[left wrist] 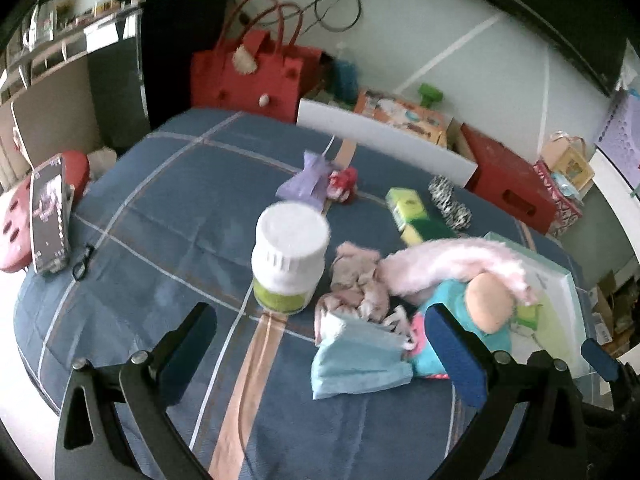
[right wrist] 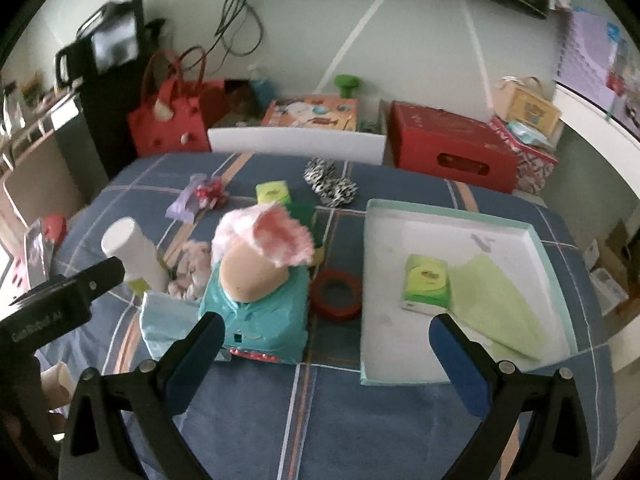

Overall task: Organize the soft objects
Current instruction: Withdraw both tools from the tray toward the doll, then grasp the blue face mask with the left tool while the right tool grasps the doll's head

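Observation:
My left gripper [left wrist: 324, 344] is open and hangs over a light-blue face mask [left wrist: 360, 356] on the blue bedspread; its pads touch nothing. Just beyond lie a crumpled pink cloth [left wrist: 356, 280] and a doll [left wrist: 480, 300] with pink hair and a teal dress. My right gripper [right wrist: 328, 360] is open too, above the bedspread between the doll [right wrist: 256, 280] and a shallow white box [right wrist: 372, 280]. The box holds a green tissue pack [right wrist: 426, 284] and a green cloth [right wrist: 492, 304]. Further back are a zebra scrunchie [right wrist: 330, 184], a purple pouch [right wrist: 186, 200] and a small red toy [right wrist: 210, 192].
A white bottle [left wrist: 290, 256] stands left of the pink cloth. A red tape roll [right wrist: 336, 292] lies between doll and box. Another green tissue pack [right wrist: 272, 192] sits behind the doll. A red bag [left wrist: 248, 76], a red crate [right wrist: 452, 152] and cartons line the wall.

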Demonstrator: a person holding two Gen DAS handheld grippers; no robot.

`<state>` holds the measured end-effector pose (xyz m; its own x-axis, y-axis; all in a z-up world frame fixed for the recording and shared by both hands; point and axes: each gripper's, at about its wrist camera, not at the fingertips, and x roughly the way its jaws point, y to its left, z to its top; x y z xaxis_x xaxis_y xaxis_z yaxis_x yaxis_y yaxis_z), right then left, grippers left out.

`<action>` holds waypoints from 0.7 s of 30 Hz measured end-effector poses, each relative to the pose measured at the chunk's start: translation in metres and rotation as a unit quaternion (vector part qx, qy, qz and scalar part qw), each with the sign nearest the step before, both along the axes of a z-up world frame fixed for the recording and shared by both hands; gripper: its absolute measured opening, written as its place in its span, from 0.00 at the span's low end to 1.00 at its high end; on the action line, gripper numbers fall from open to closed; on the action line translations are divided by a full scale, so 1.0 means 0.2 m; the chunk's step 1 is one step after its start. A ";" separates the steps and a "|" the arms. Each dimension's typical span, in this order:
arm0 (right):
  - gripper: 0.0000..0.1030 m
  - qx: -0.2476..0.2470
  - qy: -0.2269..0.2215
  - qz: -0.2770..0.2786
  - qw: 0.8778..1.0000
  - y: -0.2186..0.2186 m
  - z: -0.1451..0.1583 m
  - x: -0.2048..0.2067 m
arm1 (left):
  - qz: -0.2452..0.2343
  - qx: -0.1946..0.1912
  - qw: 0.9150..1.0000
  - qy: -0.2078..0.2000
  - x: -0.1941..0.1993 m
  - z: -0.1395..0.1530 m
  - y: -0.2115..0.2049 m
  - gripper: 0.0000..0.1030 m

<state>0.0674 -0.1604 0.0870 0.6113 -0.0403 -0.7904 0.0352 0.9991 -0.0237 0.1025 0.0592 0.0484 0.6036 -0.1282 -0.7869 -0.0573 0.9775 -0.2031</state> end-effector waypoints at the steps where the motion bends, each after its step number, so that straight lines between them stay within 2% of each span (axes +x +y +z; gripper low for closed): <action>1: 1.00 0.000 0.000 0.005 1.000 0.01 -0.01 0.01 | -0.001 -0.002 1.000 0.007 0.01 -0.02 0.00 1.00; 7: 1.00 0.010 0.005 0.015 1.000 0.04 -0.07 0.06 | -0.009 -0.025 0.997 0.073 0.06 -0.17 0.01 1.00; 10: 0.96 0.025 -0.001 0.016 1.000 0.04 -0.06 0.08 | -0.012 -0.024 0.995 0.096 0.08 -0.22 -0.01 1.00; 16: 0.88 0.042 -0.005 0.026 0.999 0.06 -0.07 0.13 | -0.013 -0.031 0.993 0.112 0.11 -0.26 -0.03 1.00; 21: 0.85 0.044 -0.008 0.038 0.998 0.09 -0.08 0.16 | 0.004 -0.025 0.992 0.121 0.14 -0.29 0.00 1.00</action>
